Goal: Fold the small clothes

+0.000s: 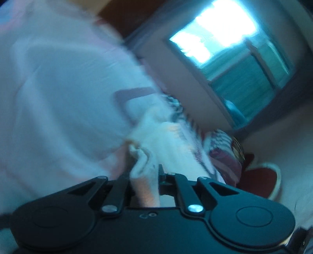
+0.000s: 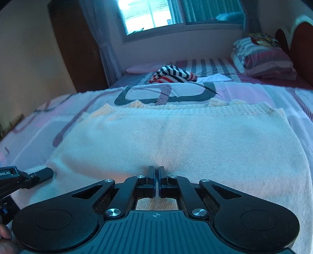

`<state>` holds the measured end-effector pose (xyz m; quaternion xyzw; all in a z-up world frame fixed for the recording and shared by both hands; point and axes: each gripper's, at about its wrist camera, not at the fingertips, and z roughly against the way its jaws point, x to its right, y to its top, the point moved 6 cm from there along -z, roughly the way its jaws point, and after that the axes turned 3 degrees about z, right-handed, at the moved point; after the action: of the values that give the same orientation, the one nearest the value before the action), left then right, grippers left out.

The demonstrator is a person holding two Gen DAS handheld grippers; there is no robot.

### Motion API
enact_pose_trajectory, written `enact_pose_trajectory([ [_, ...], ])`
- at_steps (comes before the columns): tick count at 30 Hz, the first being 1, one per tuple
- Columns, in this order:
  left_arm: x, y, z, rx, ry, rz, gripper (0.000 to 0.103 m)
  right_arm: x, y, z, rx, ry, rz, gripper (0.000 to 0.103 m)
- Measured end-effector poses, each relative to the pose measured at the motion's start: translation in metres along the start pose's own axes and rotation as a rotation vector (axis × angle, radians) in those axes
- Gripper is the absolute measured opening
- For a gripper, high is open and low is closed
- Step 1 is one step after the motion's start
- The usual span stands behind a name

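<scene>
A cream knitted sweater (image 2: 176, 136) lies spread flat on the bed. My right gripper (image 2: 157, 172) is shut, its fingers pressed together at the sweater's near edge; I cannot tell if fabric is pinched between them. My left gripper (image 1: 144, 172) is shut on a bunched edge of the cream sweater (image 1: 156, 140); this view is tilted and blurred. The left gripper also shows in the right wrist view (image 2: 42, 174), low at the sweater's near left corner.
The bed sheet (image 2: 244, 89) is pink and white with a dark pattern. A striped red, white and navy garment (image 2: 172, 75) lies further back. A folded striped blanket (image 2: 262, 58) sits by the red headboard (image 2: 301, 45). A window (image 2: 156, 15) and brown wardrobe (image 2: 78, 48) stand behind.
</scene>
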<state>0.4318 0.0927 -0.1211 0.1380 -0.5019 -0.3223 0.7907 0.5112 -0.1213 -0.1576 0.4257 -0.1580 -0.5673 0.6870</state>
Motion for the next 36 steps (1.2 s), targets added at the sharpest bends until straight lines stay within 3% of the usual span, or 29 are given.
enact_pose_trajectory([
  [3,0.05,0.0,0.005,-0.007,-0.058,-0.179,0.006,0.027,0.006,0.024,0.068,-0.018,-0.131,0.002],
  [7,0.119,-0.023,0.002,-0.079,-0.135,-0.399,0.006,0.073,0.014,0.064,0.154,-0.056,-0.26,0.002],
  [11,0.174,-0.068,-0.007,-0.161,-0.202,-0.574,0.006,0.119,0.018,0.104,0.223,-0.1,-0.358,0.002],
  [15,0.203,-0.127,-0.021,-0.265,-0.247,-0.685,0.006,0.155,0.015,0.14,0.251,-0.151,-0.404,0.002],
  [17,0.207,-0.163,-0.037,-0.388,-0.229,-0.731,0.01,0.166,0.01,0.152,0.247,-0.159,-0.42,0.002],
  [19,0.202,-0.19,-0.046,-0.505,-0.197,-0.75,0.031,0.173,0.006,0.16,0.233,-0.136,-0.435,0.002],
  [20,0.201,-0.194,-0.041,-0.515,-0.221,-0.754,0.033,0.175,0.005,0.163,0.235,-0.12,-0.438,0.002],
  [21,0.201,-0.189,-0.032,-0.497,-0.25,-0.749,0.041,0.176,0.006,0.166,0.24,-0.112,-0.438,0.006],
  [24,0.191,-0.151,-0.01,-0.383,-0.309,-0.691,0.067,0.171,0.012,0.17,0.265,-0.068,-0.427,0.059],
  [27,0.176,-0.106,-0.013,-0.228,-0.234,-0.677,0.069,0.158,0.017,0.16,0.26,0.01,-0.415,0.059],
  [28,0.169,-0.093,-0.02,-0.21,-0.201,-0.666,0.066,0.153,0.018,0.153,0.243,0.042,-0.416,0.059],
  [31,0.144,-0.073,-0.049,-0.233,-0.114,-0.614,0.063,0.138,0.021,0.13,0.185,0.076,-0.38,0.059],
  [36,0.116,-0.081,-0.077,-0.323,-0.033,-0.623,0.056,0.134,0.008,0.097,0.084,0.065,-0.376,0.058],
])
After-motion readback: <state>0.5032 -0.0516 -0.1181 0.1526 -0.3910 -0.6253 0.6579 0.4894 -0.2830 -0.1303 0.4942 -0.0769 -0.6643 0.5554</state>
